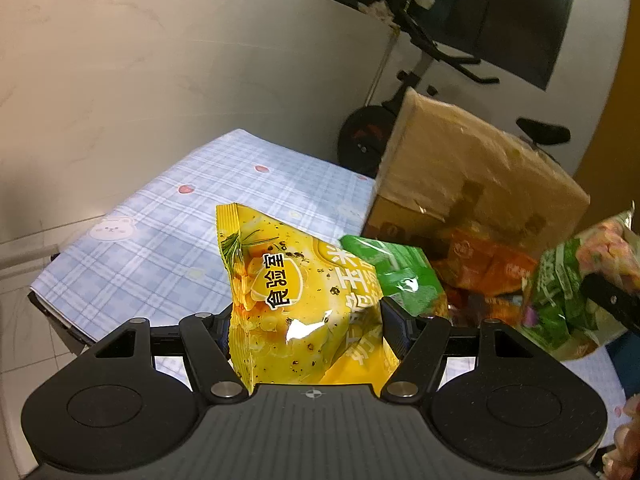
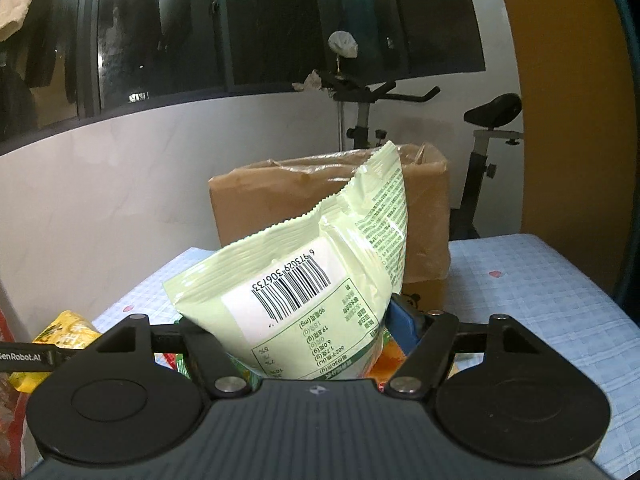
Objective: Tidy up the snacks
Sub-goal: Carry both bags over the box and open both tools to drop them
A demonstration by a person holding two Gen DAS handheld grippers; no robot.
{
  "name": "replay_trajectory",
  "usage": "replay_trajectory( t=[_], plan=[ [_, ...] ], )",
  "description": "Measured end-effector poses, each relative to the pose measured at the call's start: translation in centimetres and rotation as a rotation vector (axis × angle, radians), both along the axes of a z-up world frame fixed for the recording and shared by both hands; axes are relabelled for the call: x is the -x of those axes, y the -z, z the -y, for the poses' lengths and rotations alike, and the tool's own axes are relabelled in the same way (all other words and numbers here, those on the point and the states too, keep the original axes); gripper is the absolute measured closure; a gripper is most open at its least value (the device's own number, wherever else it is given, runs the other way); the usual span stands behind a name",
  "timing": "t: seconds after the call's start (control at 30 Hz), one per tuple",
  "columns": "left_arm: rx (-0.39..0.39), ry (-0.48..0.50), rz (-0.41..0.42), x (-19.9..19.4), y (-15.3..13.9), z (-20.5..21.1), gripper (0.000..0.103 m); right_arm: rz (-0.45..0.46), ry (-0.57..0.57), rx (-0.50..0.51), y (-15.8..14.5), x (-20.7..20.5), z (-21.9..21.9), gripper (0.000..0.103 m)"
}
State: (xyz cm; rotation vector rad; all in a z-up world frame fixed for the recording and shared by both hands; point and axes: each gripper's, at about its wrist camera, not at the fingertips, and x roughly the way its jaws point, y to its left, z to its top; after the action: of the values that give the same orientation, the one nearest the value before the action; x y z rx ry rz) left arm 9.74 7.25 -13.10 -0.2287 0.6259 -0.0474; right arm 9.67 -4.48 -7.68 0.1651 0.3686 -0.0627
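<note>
Nearest my left camera, the left gripper [image 1: 306, 320] is clamped on a yellow snack bag [image 1: 296, 300], its pads pressing both sides of the glossy, crinkled pack, which carries black lettering and a sprig of green herb in print. I have it lifted off the table [image 1: 160, 216], whose blue plaid cloth lies bare to the left and behind it. Just beyond the bag a green packet [image 1: 396, 272] lies beside orange packets [image 1: 488, 272], all heaped against a tall cardboard box [image 1: 472, 168].

On my right camera, the right gripper [image 2: 308, 332] grasps a pale green bag [image 2: 304, 276], seen from the back, barcode and nutrition table facing me, its serrated top edge folded over. This bag too is up off the cloth, in front of the box, with more packets below it, orange and green.

Open cloth runs to the right of the box as far as the table's edge. An exercise bike [image 2: 476, 152] stands behind the table, against the wall.
</note>
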Motion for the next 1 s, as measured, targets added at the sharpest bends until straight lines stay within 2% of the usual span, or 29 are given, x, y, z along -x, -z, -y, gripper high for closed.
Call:
replay_trajectory(
  t=[0.23, 0.53, 0.8, 1.0],
  plan=[
    [-0.017, 0.018, 0.066, -0.8, -2.5, -0.4, 0.032, 0.052, 0.007, 0.041, -1.8, -0.3, 0.9, 0.030],
    [-0.053, 0.060, 0.223, -3.4, -8.1, 0.3, 0.032, 0.123, -0.012, 0.061, -5.4, -1.8, 3.3, 0.030],
    [-0.077, 0.120, 0.268, -8.5, -10.2, 3.5, 0.032, 0.183, -0.025, 0.088, -8.2, -6.6, 5.6, 0.030],
    [-0.077, 0.163, 0.340, -12.9, -12.5, 6.4, 0.032, 0.239, -0.014, 0.107, -10.1, -11.4, 7.4, 0.030]
  ],
)
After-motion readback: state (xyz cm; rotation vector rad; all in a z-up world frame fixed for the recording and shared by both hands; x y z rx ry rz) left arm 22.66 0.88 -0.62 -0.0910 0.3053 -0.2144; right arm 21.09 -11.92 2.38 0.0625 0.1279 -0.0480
